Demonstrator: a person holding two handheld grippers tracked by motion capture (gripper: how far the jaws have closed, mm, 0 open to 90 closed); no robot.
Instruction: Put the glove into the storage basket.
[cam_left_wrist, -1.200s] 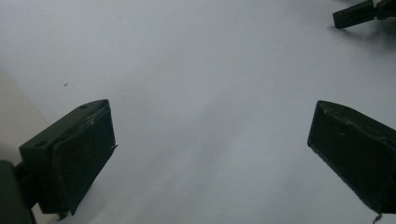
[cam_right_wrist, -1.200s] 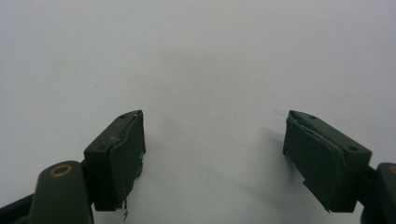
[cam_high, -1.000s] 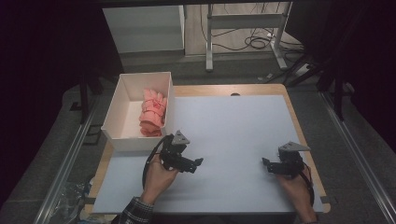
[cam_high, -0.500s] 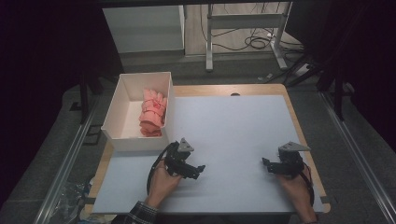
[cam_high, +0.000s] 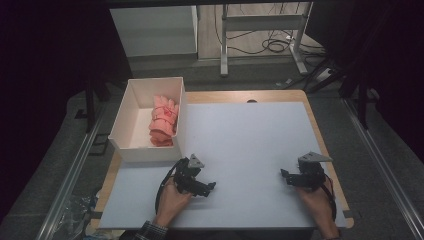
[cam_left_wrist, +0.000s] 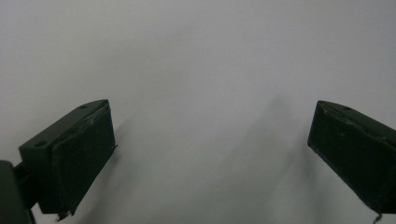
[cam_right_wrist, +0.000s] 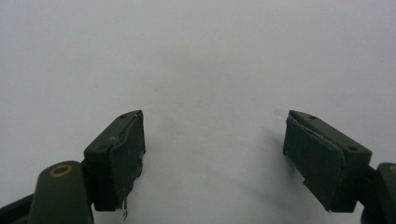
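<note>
Left gripper (cam_high: 211, 186) low over white worktop sheet (cam_high: 250, 145) at 7 o'clock, hand (cam_high: 172, 200) behind it, forearm entering from bottom edge; tips angled toward 4 o'clock. Jaws wide apart, nothing between.

Right gripper (cam_high: 284, 174) at 4 o'clock, tips toward 9 o'clock, hand (cam_high: 314, 202) wrapped behind body. Jaws well apart, empty.

Folded pink cloth bundle (cam_high: 163, 121) lies in white rectangular box (cam_high: 131, 107) at 10 o'clock, against right wall. Left gripper near box's front corner, apart from it.

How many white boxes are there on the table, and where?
1. The white box stands at the table's far left corner, with a pink cloth bundle inside along its right wall. No other box shows.
</note>
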